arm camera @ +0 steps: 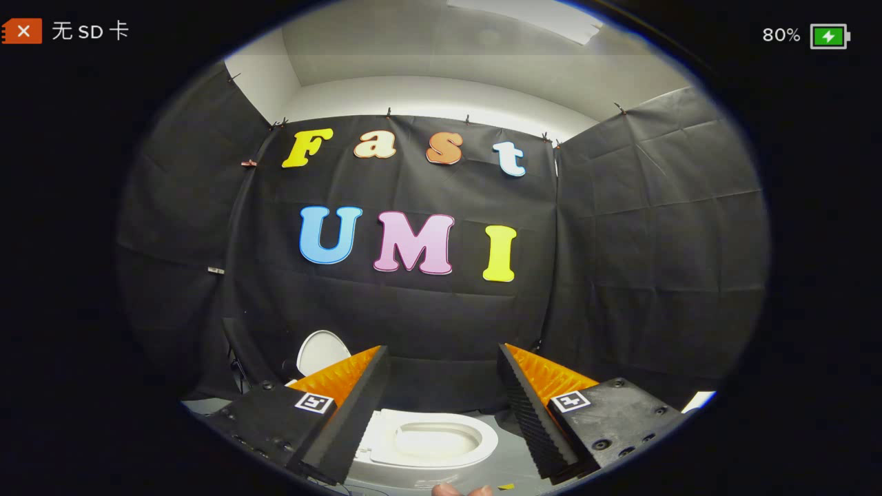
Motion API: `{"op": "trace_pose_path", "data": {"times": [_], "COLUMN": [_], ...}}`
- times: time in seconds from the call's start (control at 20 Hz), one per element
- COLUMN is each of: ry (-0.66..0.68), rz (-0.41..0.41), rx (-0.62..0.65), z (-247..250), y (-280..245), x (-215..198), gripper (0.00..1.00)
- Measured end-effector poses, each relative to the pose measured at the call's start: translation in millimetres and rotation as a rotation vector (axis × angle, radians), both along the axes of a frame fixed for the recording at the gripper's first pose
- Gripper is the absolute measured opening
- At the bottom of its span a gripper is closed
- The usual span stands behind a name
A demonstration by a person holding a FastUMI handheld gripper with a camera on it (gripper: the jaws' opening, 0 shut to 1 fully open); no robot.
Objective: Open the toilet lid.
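A small white toilet (427, 441) stands on a grey surface, low between my two fingers. Its seat ring and bowl opening face up and are uncovered. A white oval lid (320, 351) stands raised beyond my left finger, which hides its lower part. My gripper (442, 350) is open, held above the toilet with nothing between the fingers. The fingers touch neither the seat nor the lid.
Black cloth walls (654, 262) close the booth at the back and on both sides. A person's fingertips (462, 490) show just in front of the toilet, beside a small yellow scrap (506, 486). A white object (699, 399) lies beyond my right finger.
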State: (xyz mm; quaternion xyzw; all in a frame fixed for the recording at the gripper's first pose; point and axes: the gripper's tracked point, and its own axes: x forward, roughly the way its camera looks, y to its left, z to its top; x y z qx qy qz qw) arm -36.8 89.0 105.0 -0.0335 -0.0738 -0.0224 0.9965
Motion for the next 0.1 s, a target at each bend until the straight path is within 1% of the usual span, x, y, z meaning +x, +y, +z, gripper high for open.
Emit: {"op": "trace_pose_path", "data": {"times": [0.1], "ry": [0.002], "rz": [-0.001], "rx": [0.002], "z": [-0.7], "y": [-1.9], "x": [-0.5], "gripper": [0.98]}}
